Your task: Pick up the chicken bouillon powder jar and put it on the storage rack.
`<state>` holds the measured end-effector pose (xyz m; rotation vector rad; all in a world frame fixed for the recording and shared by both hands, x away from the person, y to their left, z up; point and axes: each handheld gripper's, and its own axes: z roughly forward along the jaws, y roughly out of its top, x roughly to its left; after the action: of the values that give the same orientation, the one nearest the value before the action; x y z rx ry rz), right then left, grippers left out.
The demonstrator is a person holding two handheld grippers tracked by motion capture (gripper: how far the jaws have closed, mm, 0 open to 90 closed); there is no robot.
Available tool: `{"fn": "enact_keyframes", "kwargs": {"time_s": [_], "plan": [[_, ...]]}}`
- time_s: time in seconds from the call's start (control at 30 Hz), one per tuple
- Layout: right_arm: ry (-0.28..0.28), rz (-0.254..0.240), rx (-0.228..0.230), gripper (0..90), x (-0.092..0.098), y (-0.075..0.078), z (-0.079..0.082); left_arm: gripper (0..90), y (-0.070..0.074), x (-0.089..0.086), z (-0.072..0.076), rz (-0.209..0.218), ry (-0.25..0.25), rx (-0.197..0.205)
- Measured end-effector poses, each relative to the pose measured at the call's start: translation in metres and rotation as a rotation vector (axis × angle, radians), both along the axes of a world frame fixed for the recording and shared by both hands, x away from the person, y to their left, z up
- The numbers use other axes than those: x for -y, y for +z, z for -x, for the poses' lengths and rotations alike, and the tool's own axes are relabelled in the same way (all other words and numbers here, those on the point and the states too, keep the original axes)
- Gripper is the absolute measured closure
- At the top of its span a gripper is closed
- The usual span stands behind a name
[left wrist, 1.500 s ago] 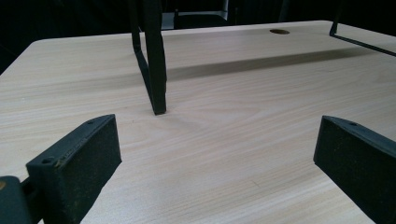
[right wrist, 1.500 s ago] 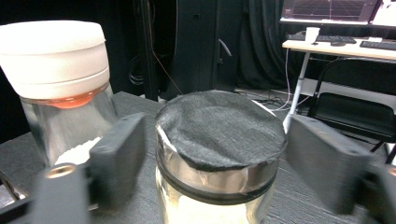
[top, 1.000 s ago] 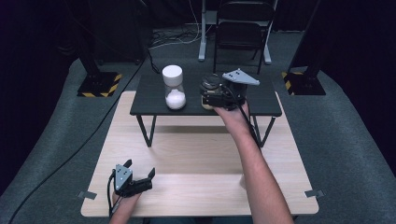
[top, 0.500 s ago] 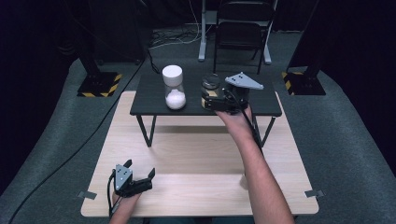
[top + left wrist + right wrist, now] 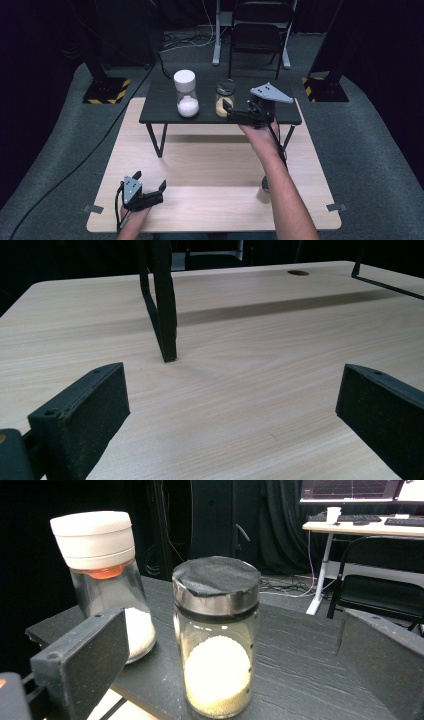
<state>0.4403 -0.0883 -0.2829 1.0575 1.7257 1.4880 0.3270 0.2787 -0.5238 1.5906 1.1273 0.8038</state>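
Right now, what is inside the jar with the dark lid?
The jar holds pale yellow grains, heaped to less than half its height; above them it looks empty. The dark lid hides the underside of its top.

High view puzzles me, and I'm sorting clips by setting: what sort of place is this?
Probably a recording studio or lab, not a home: black curtains hang around, a desk with a monitor and keyboard sits behind, and hazard-striped stand bases rest on the grey carpet.

A round thing (image 5: 265, 184) beside the forearm, perhaps a hole, is half hidden.
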Motion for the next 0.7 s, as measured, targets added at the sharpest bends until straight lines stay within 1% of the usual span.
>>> {"fn": "enact_keyframes", "kwargs": {"time_s": [0.3, 0.7], "plan": [[-0.011, 0.017, 0.018, 0.0, 0.014, -0.004, 0.019, 0.2, 0.000, 0.000, 0.000, 0.004, -0.001, -0.002], [-0.028, 0.008, 0.019, 0.0, 0.034, -0.013, 0.037, 0.2, 0.000, 0.000, -0.001, -0.002, -0.003, -0.004]]}}
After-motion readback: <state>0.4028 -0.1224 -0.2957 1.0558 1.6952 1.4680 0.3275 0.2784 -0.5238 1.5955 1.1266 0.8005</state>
